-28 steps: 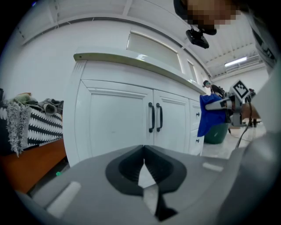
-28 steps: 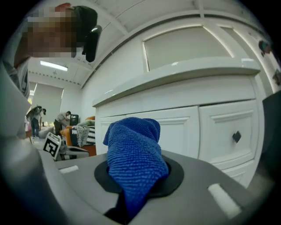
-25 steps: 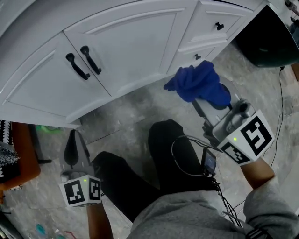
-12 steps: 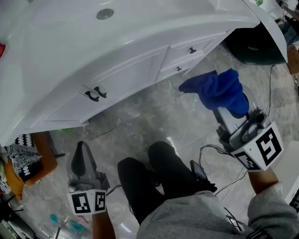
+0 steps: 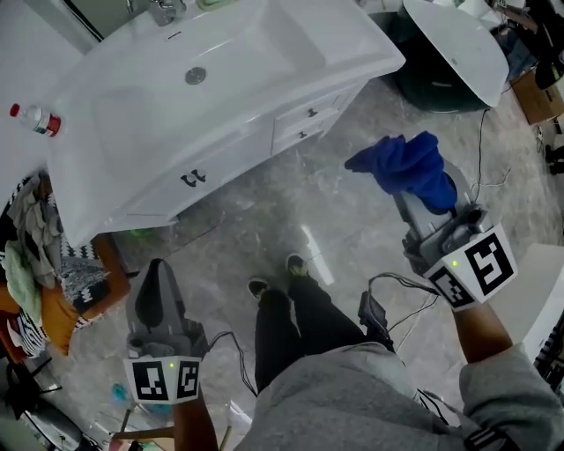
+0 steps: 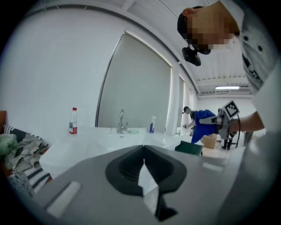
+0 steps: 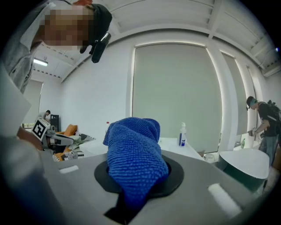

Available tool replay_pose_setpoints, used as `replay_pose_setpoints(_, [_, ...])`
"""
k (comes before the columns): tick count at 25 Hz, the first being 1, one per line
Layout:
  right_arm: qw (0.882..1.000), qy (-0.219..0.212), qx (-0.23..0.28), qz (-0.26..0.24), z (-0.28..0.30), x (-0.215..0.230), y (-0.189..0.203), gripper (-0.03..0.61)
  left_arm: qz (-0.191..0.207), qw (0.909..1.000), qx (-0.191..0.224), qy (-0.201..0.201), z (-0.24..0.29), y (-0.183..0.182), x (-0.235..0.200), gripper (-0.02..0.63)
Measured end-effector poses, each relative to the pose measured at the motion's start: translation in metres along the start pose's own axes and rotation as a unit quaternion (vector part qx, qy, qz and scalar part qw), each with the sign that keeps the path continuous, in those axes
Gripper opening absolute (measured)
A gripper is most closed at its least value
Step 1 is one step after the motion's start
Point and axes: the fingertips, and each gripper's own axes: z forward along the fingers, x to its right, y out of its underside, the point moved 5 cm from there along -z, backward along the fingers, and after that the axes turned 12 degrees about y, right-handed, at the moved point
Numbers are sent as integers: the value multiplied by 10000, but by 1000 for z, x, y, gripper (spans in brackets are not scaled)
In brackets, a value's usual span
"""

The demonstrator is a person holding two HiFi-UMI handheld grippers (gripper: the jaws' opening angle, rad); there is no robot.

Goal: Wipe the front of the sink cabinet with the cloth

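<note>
The cloth (image 5: 407, 166), blue and bunched, is clenched in our right tongs (image 5: 412, 195), well apart from the sink cabinet (image 5: 225, 163). Our left tongs (image 5: 159, 275) are pinched together, empty. Our legs (image 5: 295, 317) stand before the cabinet; a bottle (image 5: 35, 121) stands on its top.

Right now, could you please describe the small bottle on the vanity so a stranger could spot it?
Find the white sink vanity. At the left end of its top, away from the chrome tap, stands a small clear plastic bottle. Its red cap and red label set it apart from the blue-and-white spray bottle.
</note>
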Motion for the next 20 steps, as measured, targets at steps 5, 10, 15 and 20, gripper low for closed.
replay_pose_setpoints(5, [9999,116,91,-28,-51,-6,-46,71,17,9995,264,-172,-42,-55,37,11])
replay_pose_setpoints(10, [9996,142,213,-71,-78,-26,-63,71,-8,9989,314,-349,-75,-62,45,11])
replay_pose_setpoints(15, [9993,55,364,47,-94,-39,-66,71,163,9986,306,-409,-92,-69,56,11])
replay_pose_setpoints(20, [9985,-129,477,237,-95,-48,-69,71,202,9974,381,-585,-106,-74,57,11])
